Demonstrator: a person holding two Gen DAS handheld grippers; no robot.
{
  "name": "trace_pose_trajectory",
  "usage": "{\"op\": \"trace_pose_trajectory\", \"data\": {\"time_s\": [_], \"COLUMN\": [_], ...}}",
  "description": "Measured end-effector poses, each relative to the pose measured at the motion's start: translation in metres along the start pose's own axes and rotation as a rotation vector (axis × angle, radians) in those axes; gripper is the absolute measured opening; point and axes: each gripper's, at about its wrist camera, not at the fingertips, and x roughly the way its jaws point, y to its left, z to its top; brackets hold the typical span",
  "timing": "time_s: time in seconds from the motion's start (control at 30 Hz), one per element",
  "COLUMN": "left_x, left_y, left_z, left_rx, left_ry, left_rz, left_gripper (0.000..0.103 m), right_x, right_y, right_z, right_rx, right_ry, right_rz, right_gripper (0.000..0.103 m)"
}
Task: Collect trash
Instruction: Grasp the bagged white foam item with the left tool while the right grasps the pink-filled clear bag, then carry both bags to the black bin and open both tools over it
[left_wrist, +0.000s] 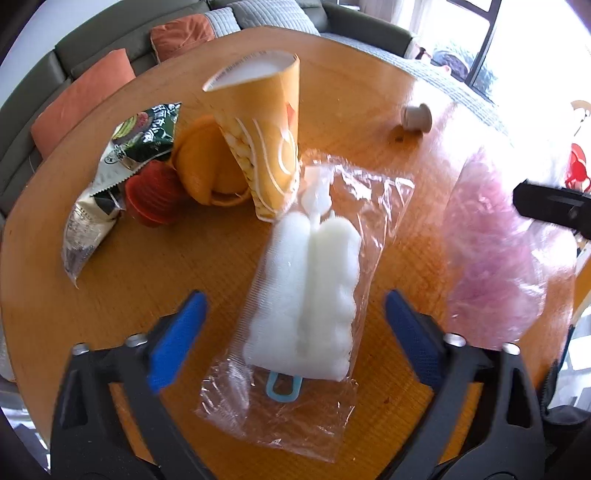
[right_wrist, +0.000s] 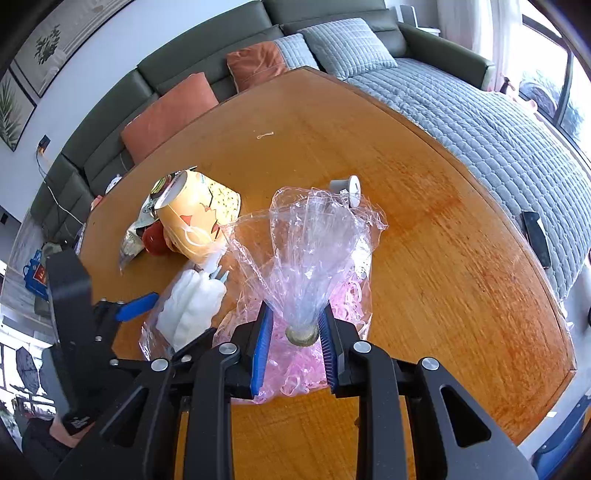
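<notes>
A clear bag with white foam pieces (left_wrist: 306, 280) lies on the wooden table (left_wrist: 147, 266) between the open fingers of my left gripper (left_wrist: 295, 325); it also shows in the right wrist view (right_wrist: 192, 306). My right gripper (right_wrist: 299, 325) is shut on the tied neck of a clear bag of pink shreds (right_wrist: 306, 295), seen blurred in the left wrist view (left_wrist: 495, 251). A crushed yellow paper cup (left_wrist: 262, 140), a green snack wrapper (left_wrist: 122, 162), a red cupcake liner (left_wrist: 151, 195) and an orange lid (left_wrist: 203, 166) lie behind.
A small grey spool (left_wrist: 417, 118) stands on the far right of the table, also in the right wrist view (right_wrist: 349, 188). A green sofa with orange cushions (right_wrist: 166, 114) and a grey quilt (right_wrist: 480, 122) lie beyond the table edge. A black phone (right_wrist: 535, 236) lies on the quilt.
</notes>
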Motion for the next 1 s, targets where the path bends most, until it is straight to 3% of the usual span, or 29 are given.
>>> {"op": "trace_pose_trajectory", "data": {"time_s": [0.07,0.13,0.47,1.0], "left_x": [-0.002,-0.008,-0.053,-0.113], "left_y": [-0.002,-0.002,0.015,0.124], "left_z": [-0.003,-0.006,-0.04,-0.147], "left_rx": [0.007,0.004,-0.05,-0.353], "left_ry": [-0.009,-0.017,-0.08,-0.112], "left_rz": [-0.001,-0.021,-0.002,0.135], "left_gripper": [0.052,0.048,0.047,0.047], "right_x": [-0.001,-0.002,-0.006,0.013], "right_y": [0.003,0.006,0.052,0.2], "right_z": [0.0,0.0,0.001,-0.028], "right_rx": [-0.003,-0.01,-0.093,-0.379], "right_ry": [-0.001,-0.004,-0.014,0.047], "right_rz": [0.005,0.012,0.065,0.193], "right_gripper": [0.027,0.027,0.027,0.021]}}
